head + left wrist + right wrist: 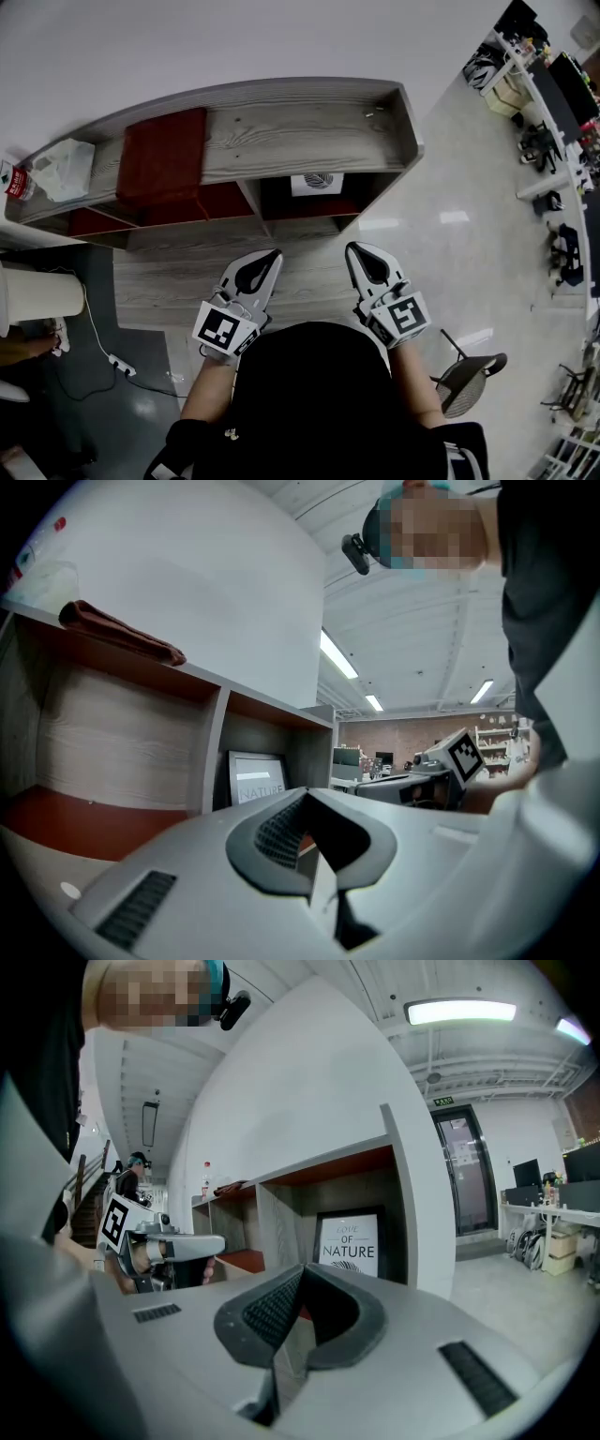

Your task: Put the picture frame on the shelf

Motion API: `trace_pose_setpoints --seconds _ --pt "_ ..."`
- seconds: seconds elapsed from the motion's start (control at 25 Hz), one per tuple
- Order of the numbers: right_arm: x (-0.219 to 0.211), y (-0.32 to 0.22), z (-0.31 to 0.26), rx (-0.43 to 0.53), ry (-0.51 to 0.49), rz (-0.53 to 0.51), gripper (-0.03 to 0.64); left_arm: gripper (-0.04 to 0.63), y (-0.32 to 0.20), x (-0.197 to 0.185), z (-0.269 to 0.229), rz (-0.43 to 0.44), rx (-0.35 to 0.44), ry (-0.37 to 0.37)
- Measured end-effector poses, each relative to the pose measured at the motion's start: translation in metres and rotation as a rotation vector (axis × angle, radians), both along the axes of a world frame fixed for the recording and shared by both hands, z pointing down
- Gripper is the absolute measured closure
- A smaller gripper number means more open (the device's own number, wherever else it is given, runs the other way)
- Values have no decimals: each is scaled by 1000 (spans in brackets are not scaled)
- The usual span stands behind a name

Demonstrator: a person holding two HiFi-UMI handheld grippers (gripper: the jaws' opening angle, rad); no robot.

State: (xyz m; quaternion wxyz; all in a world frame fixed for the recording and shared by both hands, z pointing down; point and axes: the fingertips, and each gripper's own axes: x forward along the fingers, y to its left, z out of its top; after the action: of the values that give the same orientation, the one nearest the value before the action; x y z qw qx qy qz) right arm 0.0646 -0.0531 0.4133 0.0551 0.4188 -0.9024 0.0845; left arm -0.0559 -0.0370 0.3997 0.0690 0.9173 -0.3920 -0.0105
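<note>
The picture frame [317,182], black-edged with a white "NATURE" print, stands upright in the right compartment of the grey wooden shelf [309,117]. It also shows in the left gripper view as the frame [255,778] and in the right gripper view as the frame [351,1238]. My left gripper [274,252] and right gripper [354,247] hover side by side over the low wooden surface in front of the shelf, a short way back from the frame. Both are shut with nothing between their jaws: left gripper [306,792], right gripper [302,1267].
A folded dark-red cloth [164,155] lies on the shelf top at left, beside a plastic bag [61,169] and a bottle [11,180]. A white cylinder [37,292] and a power strip [120,364] are at the left, a chair [469,380] at the right.
</note>
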Motion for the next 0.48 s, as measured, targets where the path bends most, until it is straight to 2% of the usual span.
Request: trace_pose_setpoints --seconds 0.2,0.48 --pt "3 -3 -1 -1 0 9 621 588 -7 -8 2 -20 -37 24" --pt "9 -8 1 -6 0 28 620 588 -11 -12 7 -28 -50 14"
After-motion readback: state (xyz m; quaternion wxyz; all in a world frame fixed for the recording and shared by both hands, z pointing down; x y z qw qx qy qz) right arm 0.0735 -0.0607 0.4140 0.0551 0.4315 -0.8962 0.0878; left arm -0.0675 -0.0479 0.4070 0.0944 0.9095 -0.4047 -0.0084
